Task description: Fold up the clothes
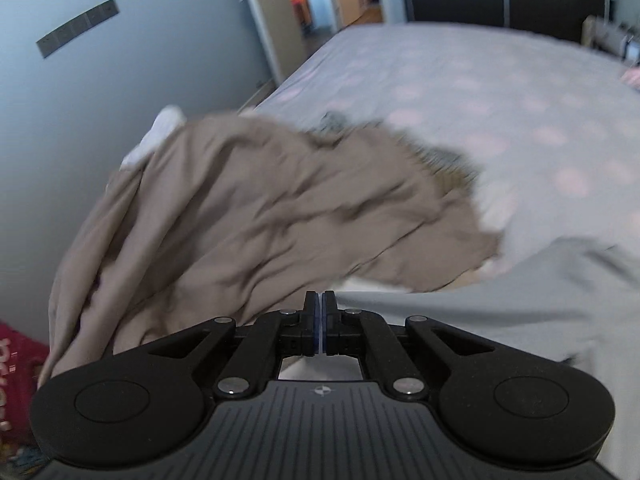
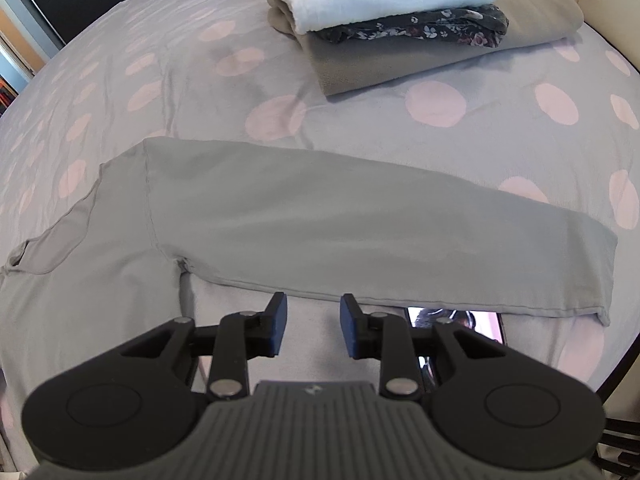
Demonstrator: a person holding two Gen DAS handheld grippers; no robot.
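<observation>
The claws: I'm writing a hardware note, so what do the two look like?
Both match. The left claw and right claw are matte black, with two round side discs, angled link bars on silver pivot pins, a ribbed grey body bearing a small emblem, and blue pads inside the fingers. No cables or sleeves show.

This is a bedroom in a home. A wide bed [image 2: 280, 92] fills both views, spread with a grey cover printed with pale pink dots. At its far right lies a stack of folded laundry [image 2: 400, 16], white over a dark floral piece over beige. In the left wrist view a grey-blue wall [image 1: 140, 72] with a row of switches [image 1: 78, 28] stands left, and a doorway [image 1: 320, 0] at far centre opens onto further rooms.
</observation>
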